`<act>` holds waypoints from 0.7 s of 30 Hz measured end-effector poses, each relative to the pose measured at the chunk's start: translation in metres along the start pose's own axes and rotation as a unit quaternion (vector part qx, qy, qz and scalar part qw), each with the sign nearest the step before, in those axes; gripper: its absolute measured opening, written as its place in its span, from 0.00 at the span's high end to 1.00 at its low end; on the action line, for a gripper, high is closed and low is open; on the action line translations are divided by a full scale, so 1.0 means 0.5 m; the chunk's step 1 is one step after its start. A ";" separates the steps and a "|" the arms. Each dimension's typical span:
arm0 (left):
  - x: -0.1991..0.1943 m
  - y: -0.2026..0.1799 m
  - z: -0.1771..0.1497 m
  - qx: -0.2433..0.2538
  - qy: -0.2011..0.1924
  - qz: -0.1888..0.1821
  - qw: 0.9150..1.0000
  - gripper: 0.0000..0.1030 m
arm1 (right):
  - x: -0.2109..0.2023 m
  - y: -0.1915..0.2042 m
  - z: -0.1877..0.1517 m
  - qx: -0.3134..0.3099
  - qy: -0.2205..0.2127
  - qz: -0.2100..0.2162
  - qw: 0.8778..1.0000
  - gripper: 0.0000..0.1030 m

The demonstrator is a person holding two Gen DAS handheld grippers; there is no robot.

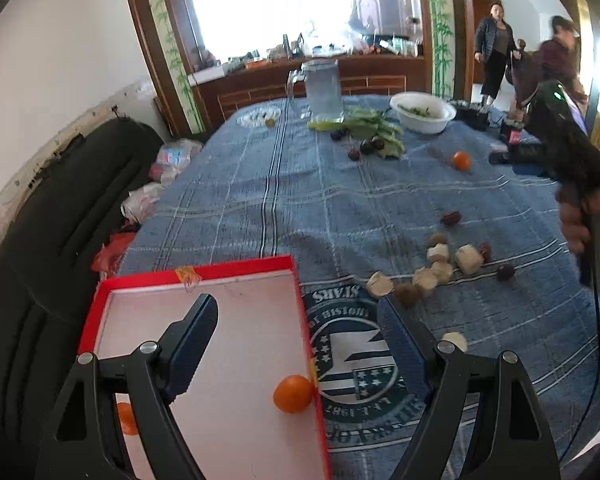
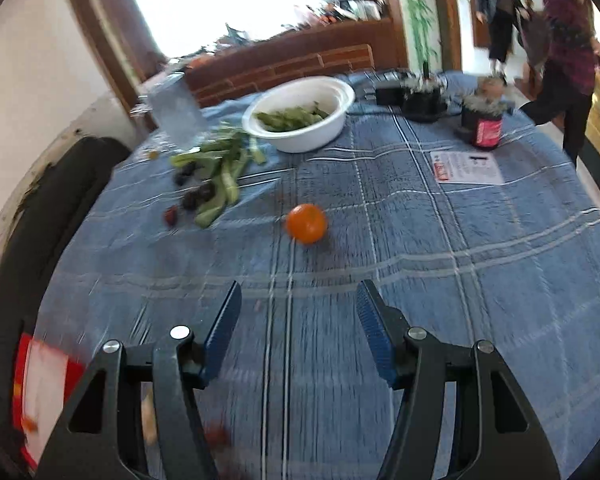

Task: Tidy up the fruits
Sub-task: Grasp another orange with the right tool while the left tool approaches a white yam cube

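Both the left tongs (image 1: 298,316) and right tongs (image 2: 298,300) gape wide, empty. One orange (image 1: 293,394) sits in the red box (image 1: 236,270); a second (image 1: 126,418) is half hidden behind a finger. Another orange (image 2: 306,223) lies blurred on the worktop (image 2: 460,280).

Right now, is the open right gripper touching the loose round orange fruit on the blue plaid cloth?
Apart. The right wrist view shows the right gripper open, with bare blue plaid cloth plainly visible between its fingertips and the round orange fruit ahead.
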State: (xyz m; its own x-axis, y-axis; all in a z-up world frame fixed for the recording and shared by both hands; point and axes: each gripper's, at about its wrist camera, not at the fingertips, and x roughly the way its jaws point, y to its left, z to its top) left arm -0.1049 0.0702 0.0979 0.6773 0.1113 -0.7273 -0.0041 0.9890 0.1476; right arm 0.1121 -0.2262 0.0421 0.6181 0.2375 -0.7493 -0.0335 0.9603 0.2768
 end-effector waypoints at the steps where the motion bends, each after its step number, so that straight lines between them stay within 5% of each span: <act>1: 0.007 0.006 0.000 -0.003 0.005 0.000 1.000 0.20 | 0.023 -0.006 0.015 0.016 0.003 0.001 1.000 0.41; 14: 0.067 0.067 0.008 -0.038 0.026 -0.020 0.999 0.20 | 0.190 0.005 0.092 0.060 0.058 -0.030 0.996 0.41; 16: 0.074 0.068 0.009 -0.039 0.028 -0.023 0.999 0.20 | 0.191 0.021 0.087 0.042 0.055 -0.038 0.997 0.46; 18: 0.078 0.066 0.009 -0.039 0.032 -0.023 0.998 0.20 | 0.193 0.030 0.084 0.030 0.054 -0.066 0.996 0.64; 21: 0.074 0.056 0.005 -0.039 0.034 -0.028 0.998 0.20 | 0.191 0.032 0.079 0.025 0.057 -0.072 0.995 0.64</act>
State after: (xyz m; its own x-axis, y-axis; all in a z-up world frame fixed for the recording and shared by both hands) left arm -0.0779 0.1015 0.0768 0.6258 0.0591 -0.7778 -0.0265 0.9982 0.0545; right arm 0.2016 -0.1938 -0.0012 0.5201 0.1162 -0.8462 0.0894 0.9778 0.1893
